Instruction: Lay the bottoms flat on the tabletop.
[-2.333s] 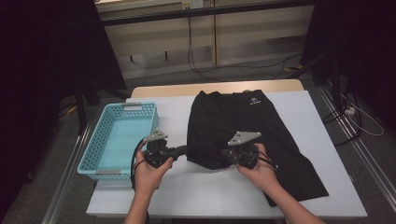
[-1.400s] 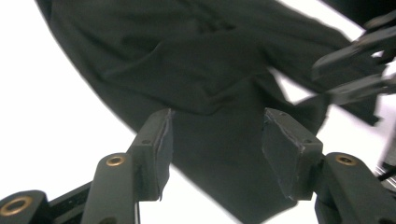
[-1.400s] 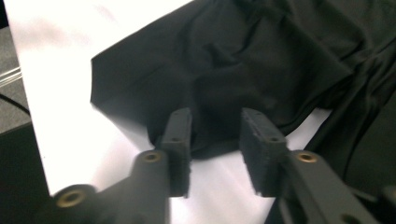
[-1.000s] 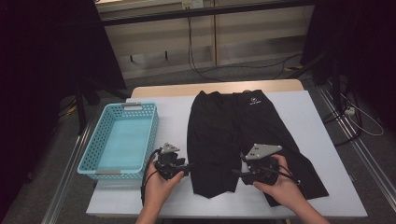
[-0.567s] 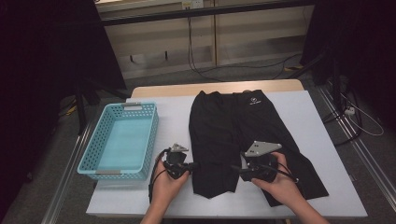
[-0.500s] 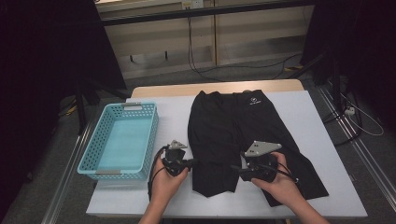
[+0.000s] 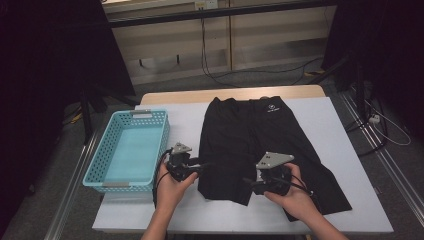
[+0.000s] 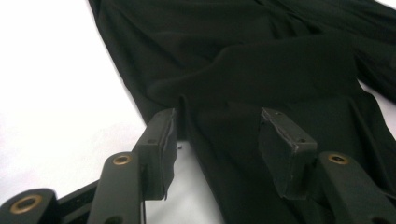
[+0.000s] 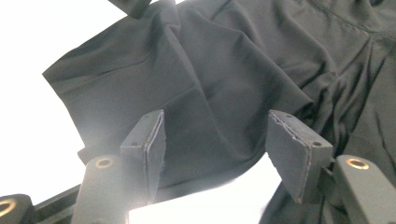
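A black pair of shorts lies flat on the white table, waistband with a small white logo at the far end. My left gripper sits at the left edge of the near left leg. In the left gripper view it is open, one jaw over the table and the other over the black cloth. My right gripper points left at the same leg's inner side. In the right gripper view it is open over the creased leg, with nothing pinched.
A turquoise plastic basket stands with nothing in it at the table's left edge, close beside my left hand. The shorts' right leg runs toward the near right corner. Dark curtains and cables on the floor lie beyond the table.
Since the earliest frame both grippers have come toward the near edge and the left leg now lies drawn out longer. In the last second the left gripper edged right and away.
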`<move>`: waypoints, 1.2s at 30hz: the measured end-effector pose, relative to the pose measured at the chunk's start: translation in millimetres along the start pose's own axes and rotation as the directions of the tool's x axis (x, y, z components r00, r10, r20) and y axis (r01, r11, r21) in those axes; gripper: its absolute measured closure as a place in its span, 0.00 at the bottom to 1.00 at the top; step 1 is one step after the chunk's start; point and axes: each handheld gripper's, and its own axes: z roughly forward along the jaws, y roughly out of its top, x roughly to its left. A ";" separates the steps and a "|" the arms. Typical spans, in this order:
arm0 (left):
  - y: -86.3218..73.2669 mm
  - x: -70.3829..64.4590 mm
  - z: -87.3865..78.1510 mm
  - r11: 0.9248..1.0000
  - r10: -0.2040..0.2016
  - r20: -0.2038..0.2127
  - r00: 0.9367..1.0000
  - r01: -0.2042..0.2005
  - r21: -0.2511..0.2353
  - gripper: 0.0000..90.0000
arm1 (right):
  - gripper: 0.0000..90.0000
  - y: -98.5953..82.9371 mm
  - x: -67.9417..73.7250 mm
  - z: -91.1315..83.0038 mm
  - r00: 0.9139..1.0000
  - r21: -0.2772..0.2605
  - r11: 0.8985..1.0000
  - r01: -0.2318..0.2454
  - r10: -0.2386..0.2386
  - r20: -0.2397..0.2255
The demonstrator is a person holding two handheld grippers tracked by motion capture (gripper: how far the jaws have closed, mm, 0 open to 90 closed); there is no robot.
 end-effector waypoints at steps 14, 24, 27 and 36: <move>-25.3 -12.1 -2.1 0.989 -0.049 0.050 0.998 0.041 0.143 0.88 | 0.37 -2.0 1.3 3.1 1.000 0.008 1.000 0.020 -0.020 -0.024; -2.3 -22.3 2.1 0.999 -0.009 0.072 0.997 0.006 0.046 1.00 | 0.47 4.2 4.2 10.0 1.000 -0.009 1.000 0.021 -0.021 -0.020; 2.7 -23.7 7.1 1.000 -0.013 0.077 0.997 0.011 0.025 1.00 | 0.50 6.9 12.2 14.0 0.997 -0.015 0.998 0.054 -0.055 -0.060; -4.1 -13.9 20.8 0.999 -0.012 0.071 0.997 0.008 0.054 0.89 | 0.84 3.2 25.9 28.9 0.991 0.095 0.989 0.115 -0.107 -0.084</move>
